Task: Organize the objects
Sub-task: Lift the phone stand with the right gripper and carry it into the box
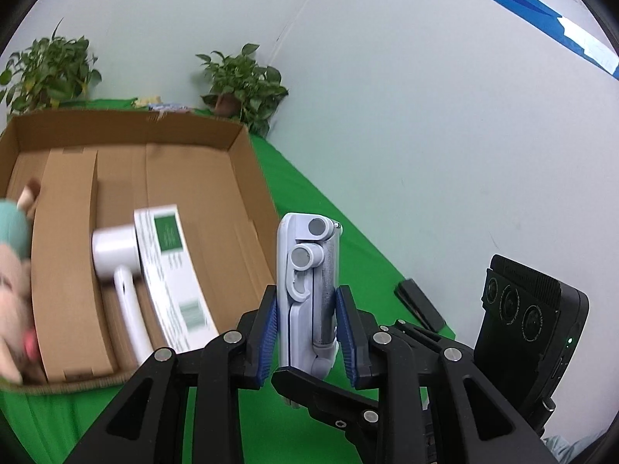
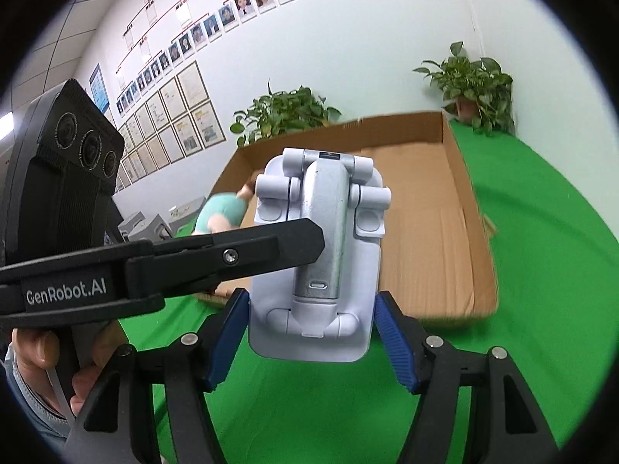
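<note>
A pale lilac folding phone stand [image 1: 305, 270] with a silver hinge arm hangs above the green cloth, held by both grippers. My left gripper [image 1: 307, 328] is shut on its narrow edges, blue pads [image 1: 269, 332] pressing either side. My right gripper [image 2: 311, 342] is shut on the wide base of the stand [image 2: 313, 270]; the left gripper's black finger [image 2: 232, 255] crosses in from the left. Beyond lies an open cardboard box [image 1: 251, 193] holding a white hair dryer [image 1: 116, 255], a white-and-green carton [image 1: 170, 263] and a plush toy [image 1: 11, 278].
Two potted plants [image 1: 240, 85] [image 1: 50, 69] stand behind the box against the pale wall. A small black object [image 1: 419, 305] lies on the green cloth near the wall. A hand [image 2: 35, 348] grips the left tool's handle. The box's right half [image 2: 425, 212] shows bare cardboard.
</note>
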